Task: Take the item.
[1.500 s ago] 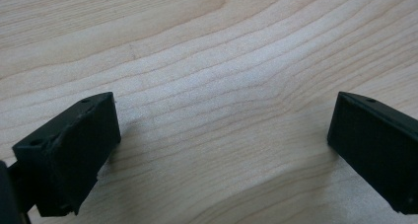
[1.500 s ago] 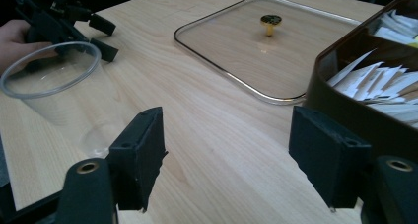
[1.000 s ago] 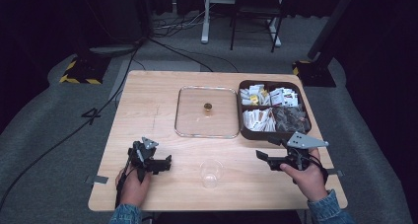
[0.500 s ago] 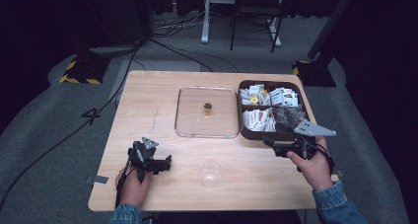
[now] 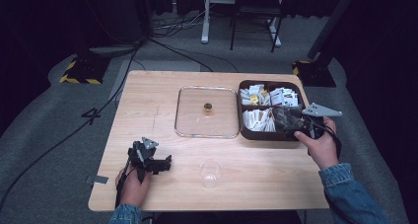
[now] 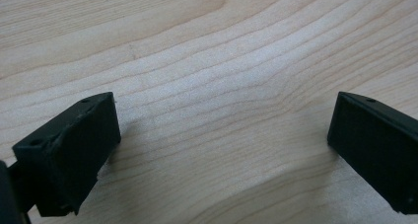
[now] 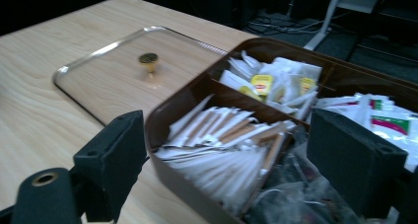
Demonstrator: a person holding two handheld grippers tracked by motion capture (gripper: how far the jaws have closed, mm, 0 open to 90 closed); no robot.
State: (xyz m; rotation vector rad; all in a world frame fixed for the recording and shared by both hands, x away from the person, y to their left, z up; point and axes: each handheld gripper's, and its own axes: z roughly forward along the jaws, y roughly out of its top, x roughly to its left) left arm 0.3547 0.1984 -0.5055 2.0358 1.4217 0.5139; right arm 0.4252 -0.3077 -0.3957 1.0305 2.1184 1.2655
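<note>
table: wood | on it: lid, box, cup

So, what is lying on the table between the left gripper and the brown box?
In the high view, a clear plastic cup stands on the wood between the left gripper and the brown box; otherwise bare table.

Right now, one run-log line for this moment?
right gripper: open, jaws just opening, nothing held, over brown box | left gripper: open, on table | glass lid beside box | cup untouched
</note>
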